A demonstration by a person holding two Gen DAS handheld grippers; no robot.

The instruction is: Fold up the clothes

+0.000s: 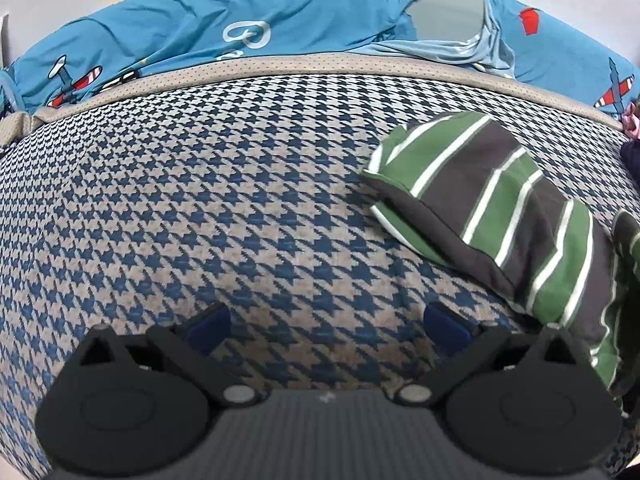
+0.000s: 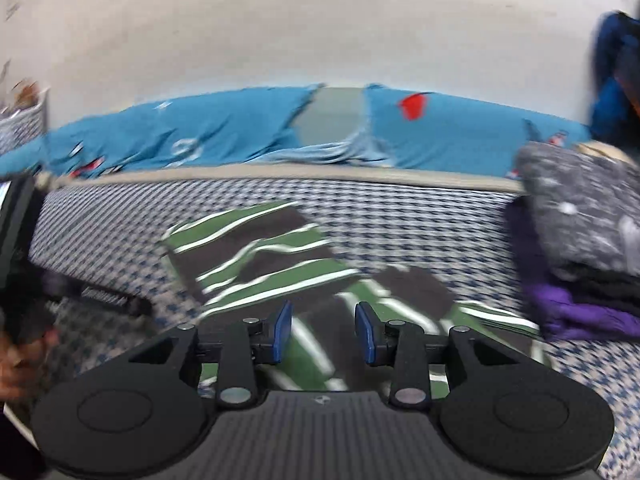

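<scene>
A green, dark grey and white striped garment (image 1: 500,208) lies folded on the houndstooth bedcover (image 1: 224,208), at the right of the left wrist view. My left gripper (image 1: 326,326) hangs wide open over bare cover to the garment's left, holding nothing. In the right wrist view the same striped garment (image 2: 280,264) stretches from the middle toward me. My right gripper (image 2: 324,330) is open just above its near part, with nothing between the blue pads (image 2: 284,330). This view is motion-blurred.
Blue bedding with aeroplane prints (image 1: 248,28) runs along the far side against a pale wall. A stack of folded clothes, grey speckled over purple (image 2: 580,248), sits at the right. The other handheld gripper (image 2: 20,248) and a hand (image 2: 16,364) show at the left edge.
</scene>
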